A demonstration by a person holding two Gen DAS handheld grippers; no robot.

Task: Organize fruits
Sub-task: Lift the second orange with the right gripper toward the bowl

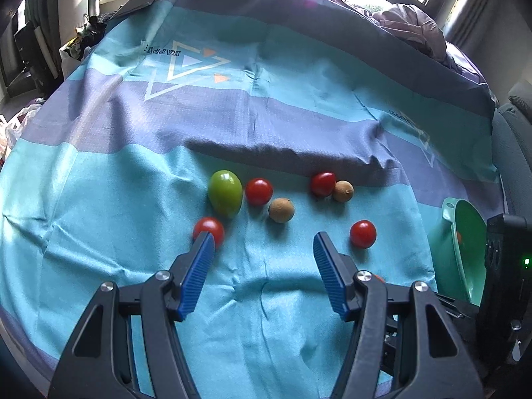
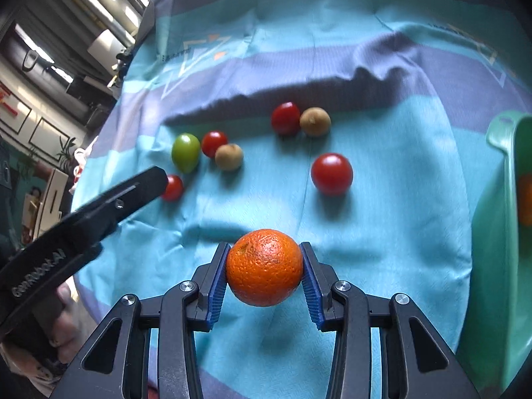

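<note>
Two sets of tongs are in my feeds, and the right tongs (image 2: 264,267) are clamped on an orange (image 2: 264,267), blue ribbed pads pressed against its left and right sides; I cannot tell whether it is lifted clear of the cloth. My left tongs (image 1: 262,241) stand wide apart with nothing between them, tips just above the striped teal and grey bedsheet (image 1: 133,199) that carries all the fruit. A red tomato (image 1: 209,229) sits right at the left finger's tip, partly hidden by the pad, and another red tomato (image 1: 363,233) lies just outside the right finger. Beyond the open gap I see a green oval fruit (image 1: 225,193), with a third tomato (image 1: 259,192) just beside it and a brown round fruit (image 1: 281,210) near that one. Farther right, a fourth tomato (image 1: 323,183) touches a second brown fruit (image 1: 343,191). A raised fold of the sheet (image 1: 282,156) runs behind the whole group. At the right edge stands a green plastic bowl (image 1: 465,249), seen nearly edge-on, and in the right view something orange shows inside it (image 2: 525,199). From that same view the left tongs' black body (image 2: 99,212) reaches in from the left, covering part of the nearest tomato.
</note>
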